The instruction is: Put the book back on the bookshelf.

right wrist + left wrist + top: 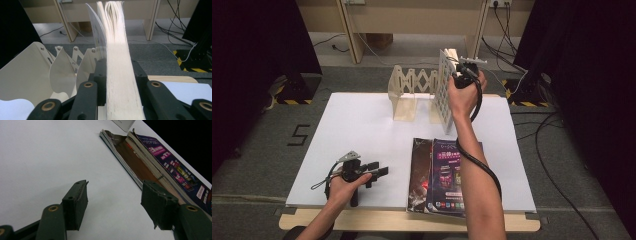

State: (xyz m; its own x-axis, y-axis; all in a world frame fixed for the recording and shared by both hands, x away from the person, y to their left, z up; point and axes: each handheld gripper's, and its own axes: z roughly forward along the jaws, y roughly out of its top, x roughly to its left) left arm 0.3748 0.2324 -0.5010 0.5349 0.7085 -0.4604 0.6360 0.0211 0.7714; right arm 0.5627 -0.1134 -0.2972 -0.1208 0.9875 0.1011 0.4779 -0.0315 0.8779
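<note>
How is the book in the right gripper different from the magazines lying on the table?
The book stands upright at the rack, far side of the table; the magazines lie flat at the near edge. The book's cover is white with a pattern; the magazines are dark and colourful. The right gripper clamps the book; nothing touches the magazines. Both are bound printed matter.

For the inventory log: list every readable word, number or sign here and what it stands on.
"5": black mark on the floor, left of the table.
Magazine covers: print too blurred to read.
Book in the right gripper: cover pattern, no legible text.
</note>
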